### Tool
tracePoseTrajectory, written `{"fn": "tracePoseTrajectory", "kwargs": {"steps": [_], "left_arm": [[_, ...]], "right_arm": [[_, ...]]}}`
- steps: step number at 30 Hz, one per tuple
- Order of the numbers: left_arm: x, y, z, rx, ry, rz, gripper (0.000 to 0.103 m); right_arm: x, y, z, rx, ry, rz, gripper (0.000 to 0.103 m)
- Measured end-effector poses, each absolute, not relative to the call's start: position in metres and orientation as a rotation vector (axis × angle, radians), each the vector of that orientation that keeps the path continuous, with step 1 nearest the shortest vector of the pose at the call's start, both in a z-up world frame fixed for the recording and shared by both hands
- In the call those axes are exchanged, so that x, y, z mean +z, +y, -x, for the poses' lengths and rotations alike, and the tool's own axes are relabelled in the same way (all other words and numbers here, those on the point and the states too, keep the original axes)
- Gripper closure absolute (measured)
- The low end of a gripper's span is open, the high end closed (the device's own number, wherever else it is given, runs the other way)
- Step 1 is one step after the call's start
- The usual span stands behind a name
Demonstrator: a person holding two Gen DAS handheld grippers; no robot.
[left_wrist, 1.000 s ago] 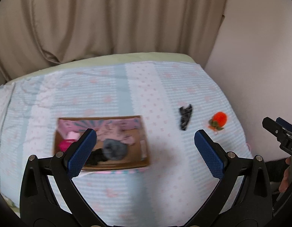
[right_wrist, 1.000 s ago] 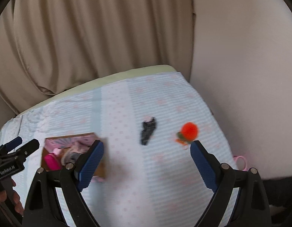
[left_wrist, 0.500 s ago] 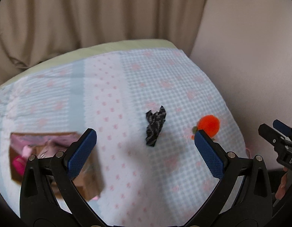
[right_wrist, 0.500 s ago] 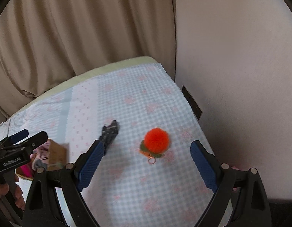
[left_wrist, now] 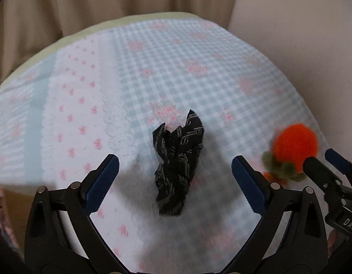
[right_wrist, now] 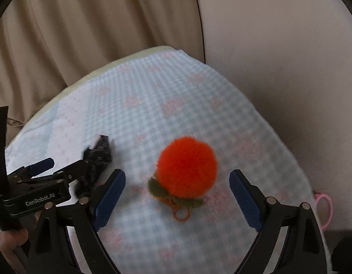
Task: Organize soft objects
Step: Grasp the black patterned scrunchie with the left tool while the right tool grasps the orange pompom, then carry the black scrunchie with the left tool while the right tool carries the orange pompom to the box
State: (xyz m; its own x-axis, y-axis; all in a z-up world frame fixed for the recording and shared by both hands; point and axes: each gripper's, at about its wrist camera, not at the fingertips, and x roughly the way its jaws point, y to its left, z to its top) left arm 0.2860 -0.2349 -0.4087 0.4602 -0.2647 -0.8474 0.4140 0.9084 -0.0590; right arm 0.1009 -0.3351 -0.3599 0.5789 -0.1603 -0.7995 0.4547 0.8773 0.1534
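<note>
A crumpled black patterned cloth (left_wrist: 178, 162) lies on the blue-and-pink checked bedspread (left_wrist: 153, 68). My left gripper (left_wrist: 174, 180) is open and hovers just above it, a finger on each side. An orange fluffy pompom with green leaves and a small ring (right_wrist: 186, 173) lies to the right; it also shows in the left wrist view (left_wrist: 294, 147). My right gripper (right_wrist: 177, 196) is open and hangs over the pompom, fingers either side of it. The black cloth shows in the right wrist view (right_wrist: 97, 157), partly hidden behind the left gripper's body.
A cardboard box corner (left_wrist: 7, 205) shows at the far left edge. A beige curtain (right_wrist: 84, 22) hangs behind the bed and a pale wall (right_wrist: 278, 45) runs along its right side. A pink ring (right_wrist: 324, 207) lies at the bed's right edge.
Both grippers have moved right and down, away from the box. The left now frames the black cloth, the right frames the orange pompom. Both stayed open.
</note>
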Motion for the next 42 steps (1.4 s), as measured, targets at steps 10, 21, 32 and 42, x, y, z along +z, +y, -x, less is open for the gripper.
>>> {"fn": "tracePoseTrajectory", "kwargs": {"steps": [10, 21, 32, 42], "left_arm": [[-0.458, -0.247, -0.308, -0.456, 1.027, -0.193, 0.045], [-0.456, -0.246, -0.306, -0.464, 1.029, -0.171, 0.068], [-0.382, -0.238, -0.28, -0.464, 0.946, -0.134, 0.068], [-0.264, -0.194, -0.239, -0.401, 0.864, -0.032, 0.068]], "right_arm": [[-0.408, -0.343, -0.125, -0.398, 0.863, -0.364, 0.027], [-0.415, -0.346, -0.126, -0.424, 0.903, -0.343, 0.067], [-0.342, -0.338, -0.107, -0.402, 0.822, -0.31, 0.067], [-0.226, -0.301, -0.074, -0.339, 0.74, -0.246, 0.067]]}}
